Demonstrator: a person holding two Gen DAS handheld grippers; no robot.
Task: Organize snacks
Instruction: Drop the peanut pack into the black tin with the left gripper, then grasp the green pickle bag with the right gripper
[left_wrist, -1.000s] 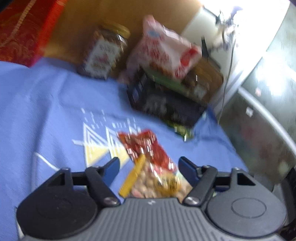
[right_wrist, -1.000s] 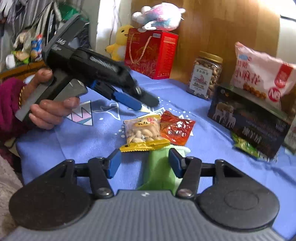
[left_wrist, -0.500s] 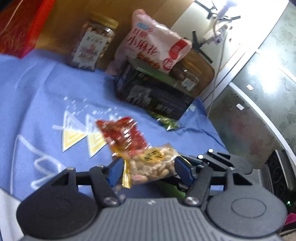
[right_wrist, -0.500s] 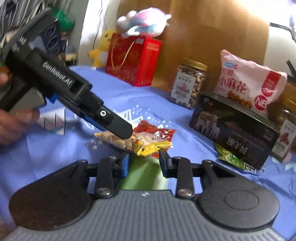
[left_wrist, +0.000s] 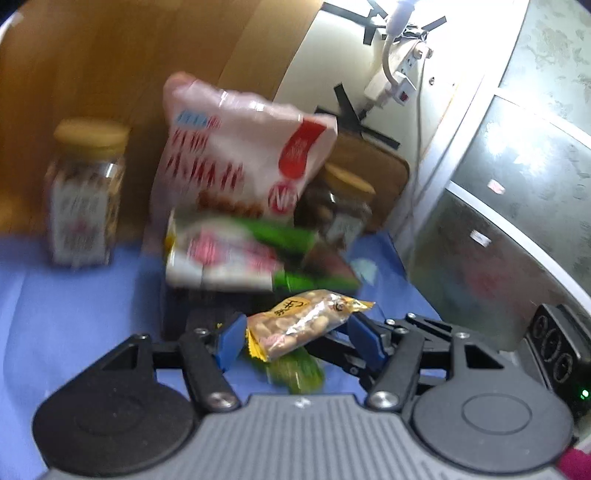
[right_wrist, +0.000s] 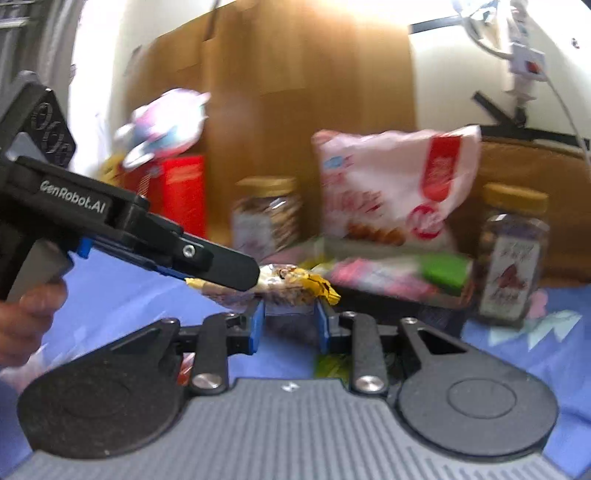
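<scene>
Peanut packet (left_wrist: 306, 325) sits gripped between left gripper (left_wrist: 295, 332) pads.

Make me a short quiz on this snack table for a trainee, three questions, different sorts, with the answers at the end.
1. Multiple choice: what are the left tongs gripping? A) a glass jar B) the peanut packet C) a red gift box
2. True or false: the pink-white bag lies flat on the blue cloth.
3. Short answer: how many yellow-lidded jars show in the right wrist view?

Key
1. B; the packet is held clear of the cloth.
2. False; it stands on the packets stacked on the dark box.
3. Two, one on the left of the bag and one on its right.
</scene>
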